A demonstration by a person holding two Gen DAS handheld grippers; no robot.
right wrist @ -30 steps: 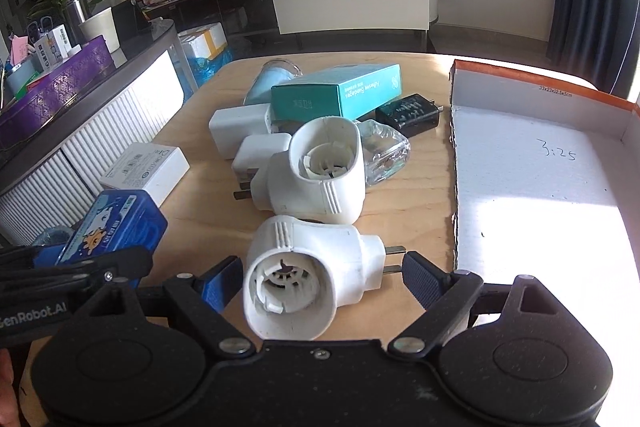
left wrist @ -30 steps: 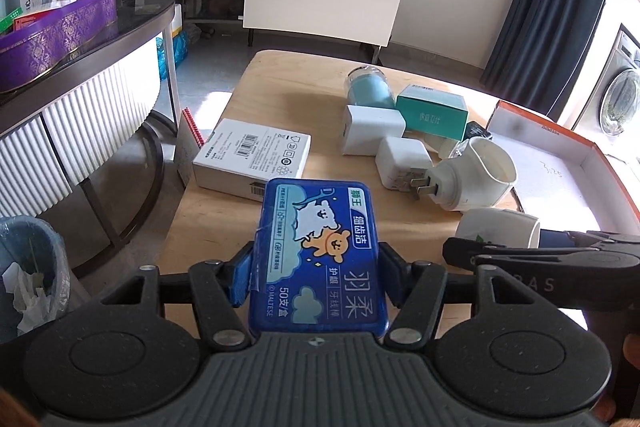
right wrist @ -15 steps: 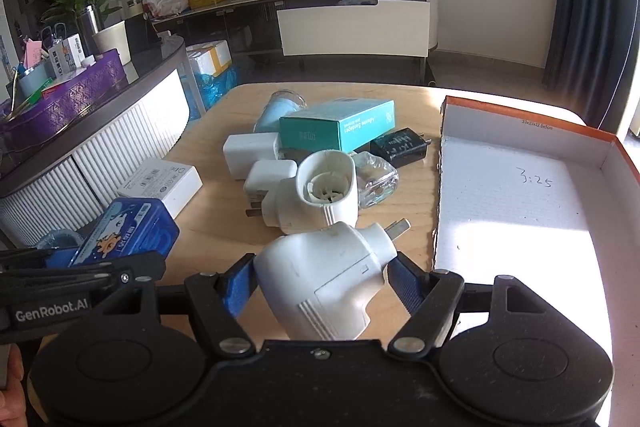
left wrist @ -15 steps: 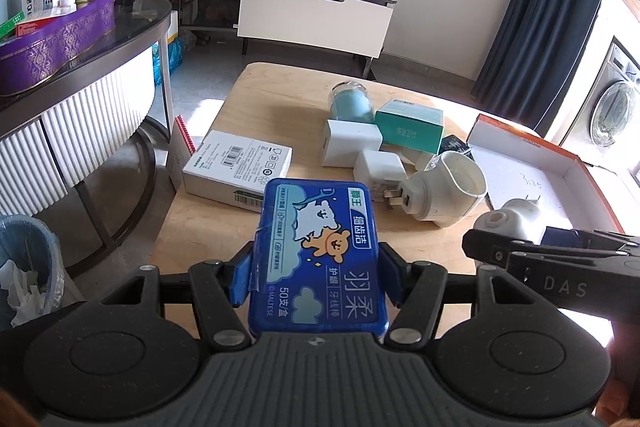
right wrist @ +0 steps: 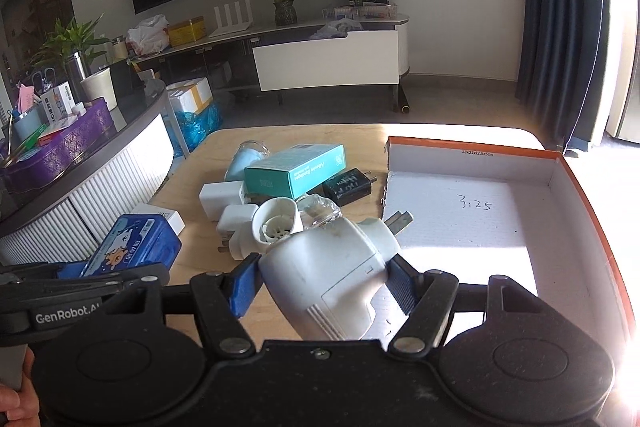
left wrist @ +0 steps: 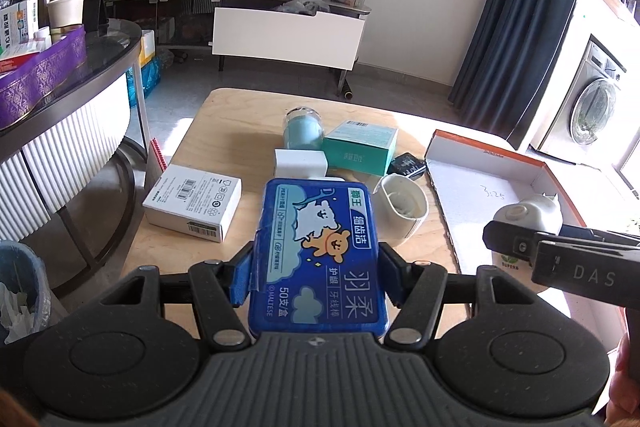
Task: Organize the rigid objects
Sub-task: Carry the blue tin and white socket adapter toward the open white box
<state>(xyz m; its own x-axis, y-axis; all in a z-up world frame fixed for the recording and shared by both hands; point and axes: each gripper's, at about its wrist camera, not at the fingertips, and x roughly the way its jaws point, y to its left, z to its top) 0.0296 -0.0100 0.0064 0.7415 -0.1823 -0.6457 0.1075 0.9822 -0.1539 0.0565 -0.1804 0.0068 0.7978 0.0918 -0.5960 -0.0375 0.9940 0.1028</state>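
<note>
**Clerk:** Rigid objects, item one, nearest?

**Holder:** Blue tin [left wrist: 318,259], clamped flat between the pads of my left gripper [left wrist: 316,281], lid up, clear of the wooden table [left wrist: 224,107]. I grip it across its narrow sides, I judge because that is the span my jaws can take.

**Clerk:** Item two?

**Holder:** White plug adapter [right wrist: 332,277], in my right gripper [right wrist: 320,285]. Those jaws have just been closing, and both pads now press on its body. Its prongs point away toward the orange-edged box [right wrist: 552,155], which I take to be the container for the sorted goods.

**Clerk:** Box contents?

**Holder:** Nothing in it; a handwritten mark on its white floor. It sits open to my right, just past the adapter's prongs, so I judge a short carry remains.

**Clerk:** Unsorted, farther out?

**Holder:** On the table: second white adapter [right wrist: 276,227], socket up, touching a small white charger [right wrist: 236,217]. Beyond those, larger white charger [right wrist: 220,195], black charger [right wrist: 348,183], teal carton [right wrist: 294,171], clear jar lying on its side [right wrist: 246,157]. All crowded together mid-table. White flat box [left wrist: 194,201] apart at the left edge.

**Clerk:** Status?

**Holder:** Two items in hand, none boxed yet.
</note>
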